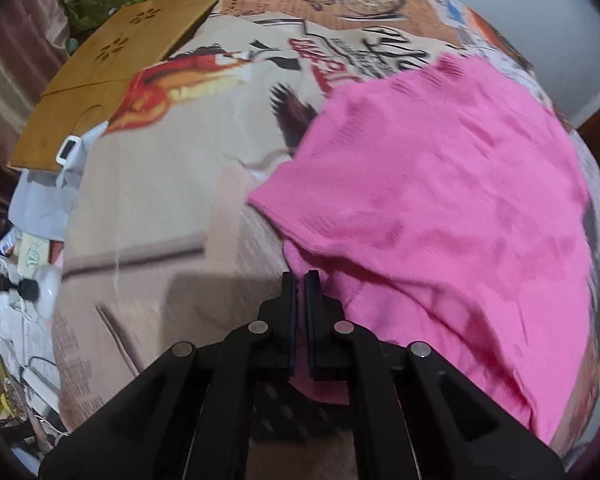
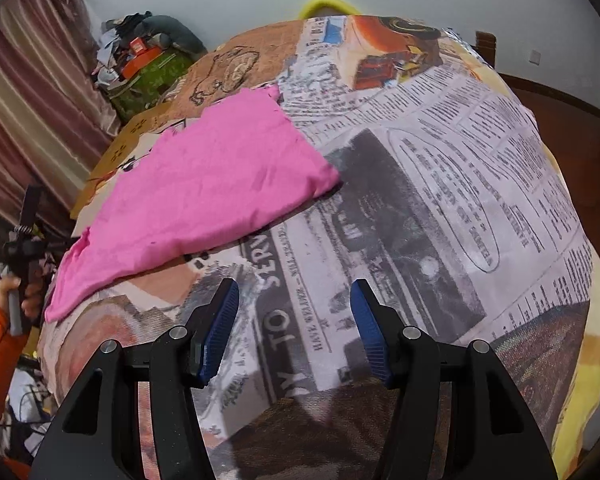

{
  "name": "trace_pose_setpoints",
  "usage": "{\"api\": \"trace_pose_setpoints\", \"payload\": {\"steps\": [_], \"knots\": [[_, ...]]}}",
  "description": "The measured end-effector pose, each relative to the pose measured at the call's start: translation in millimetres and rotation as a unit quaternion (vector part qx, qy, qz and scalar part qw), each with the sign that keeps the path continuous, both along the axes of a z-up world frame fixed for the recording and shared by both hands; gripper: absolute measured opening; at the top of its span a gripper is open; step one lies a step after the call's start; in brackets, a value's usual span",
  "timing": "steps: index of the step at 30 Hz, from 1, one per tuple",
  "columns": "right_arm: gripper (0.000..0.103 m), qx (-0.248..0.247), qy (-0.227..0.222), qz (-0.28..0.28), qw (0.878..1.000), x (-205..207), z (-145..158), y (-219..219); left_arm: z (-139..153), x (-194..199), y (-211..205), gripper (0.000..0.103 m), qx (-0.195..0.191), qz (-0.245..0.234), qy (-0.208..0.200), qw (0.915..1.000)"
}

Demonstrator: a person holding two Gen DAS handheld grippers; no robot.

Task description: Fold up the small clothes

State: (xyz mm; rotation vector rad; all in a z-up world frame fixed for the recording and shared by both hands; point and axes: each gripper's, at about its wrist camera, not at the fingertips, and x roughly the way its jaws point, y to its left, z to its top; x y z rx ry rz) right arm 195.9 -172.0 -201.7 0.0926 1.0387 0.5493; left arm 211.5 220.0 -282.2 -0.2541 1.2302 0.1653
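A pink cloth lies spread on a bed cover printed like newspaper. My left gripper is shut on the cloth's near edge, with pink fabric pinched between the black fingers and bunched below them. In the right wrist view the pink cloth lies at the upper left, its left corner drawn toward a hand in an orange sleeve. My right gripper stands open over the printed cover, to the right of the cloth and apart from it. Nothing is between its blue pads.
A cardboard sheet lies on the bed's far left corner. A green box with piled things stands by the striped curtain. Papers and small clutter fill the floor to the left. A grey wall is behind.
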Motion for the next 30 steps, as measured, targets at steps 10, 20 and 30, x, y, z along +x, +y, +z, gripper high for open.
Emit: {"api": "trace_pose_setpoints", "payload": {"steps": [10,20,30], "knots": [[0.054,0.004,-0.026,0.019,0.999,-3,14,14,20,-18,-53,0.003,0.009,-0.045,-0.021,0.9987],[0.054,-0.017,-0.014,0.014,1.000,32,3,27,40,-30,6,0.050,0.018,0.059,-0.063,0.9961],[0.054,-0.017,-0.001,0.005,1.000,76,-18,44,32,-10,26,0.059,0.061,0.069,-0.062,0.9938]]}}
